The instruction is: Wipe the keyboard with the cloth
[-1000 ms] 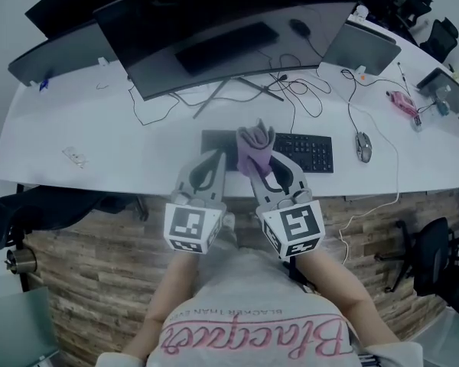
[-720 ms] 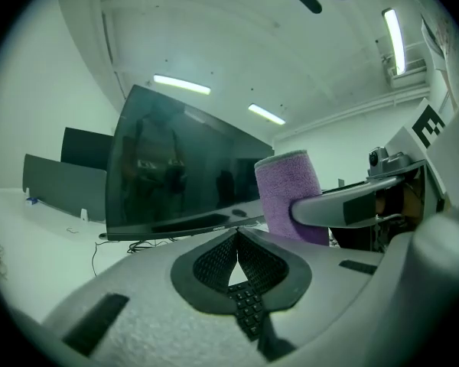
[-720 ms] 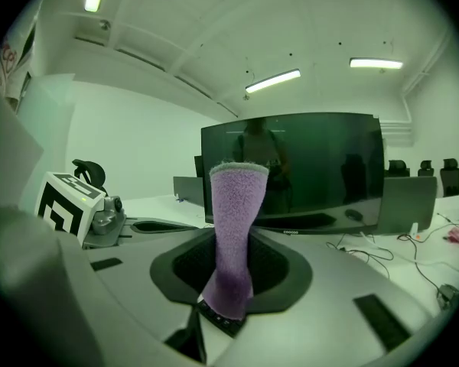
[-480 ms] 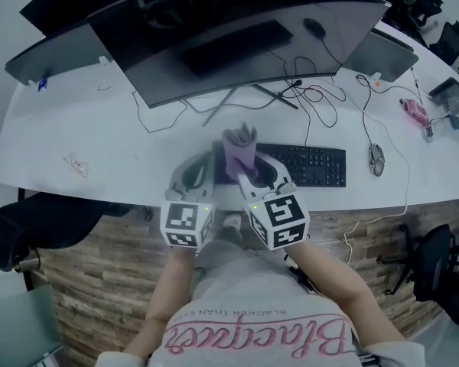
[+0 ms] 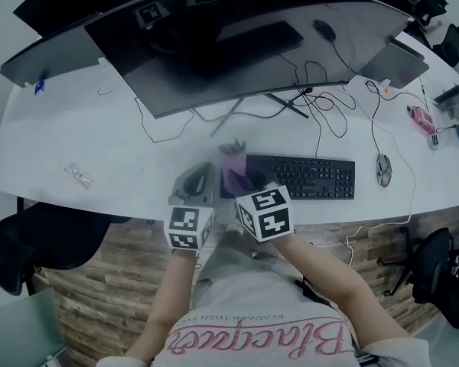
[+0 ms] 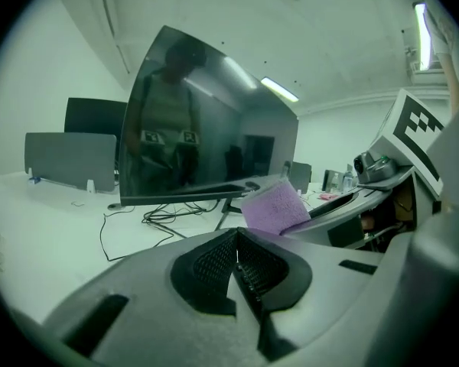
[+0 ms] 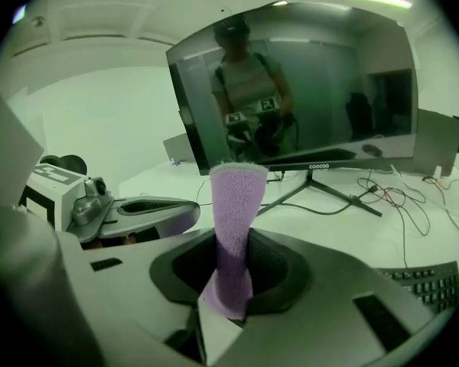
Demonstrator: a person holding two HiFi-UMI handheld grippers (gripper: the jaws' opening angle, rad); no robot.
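Observation:
A purple cloth (image 5: 234, 170) (image 7: 236, 228) is pinched in my right gripper (image 5: 249, 180), whose jaws are shut on it; the cloth sticks up past the fingertips. It hangs over the left end of the black keyboard (image 5: 306, 177), which lies on the white desk (image 5: 107, 147). Only the keyboard's corner (image 7: 434, 281) shows in the right gripper view. My left gripper (image 5: 195, 182) sits just left of the right one, jaws shut with nothing between them. The cloth (image 6: 274, 206) also appears in the left gripper view, beside the right gripper's jaw.
A wide curved monitor (image 5: 237, 40) stands behind the keyboard on a metal stand (image 5: 237, 113), with loose cables (image 5: 321, 105) around it. A mouse (image 5: 383, 169) lies right of the keyboard. Glasses (image 5: 78, 176) rest at the desk's left. Office chairs (image 5: 436, 270) stand at the right.
Both grippers have drawn back toward the desk's near edge and shifted slightly left relative to the keyboard. The right gripper still holds the cloth, now over the keyboard's left end.

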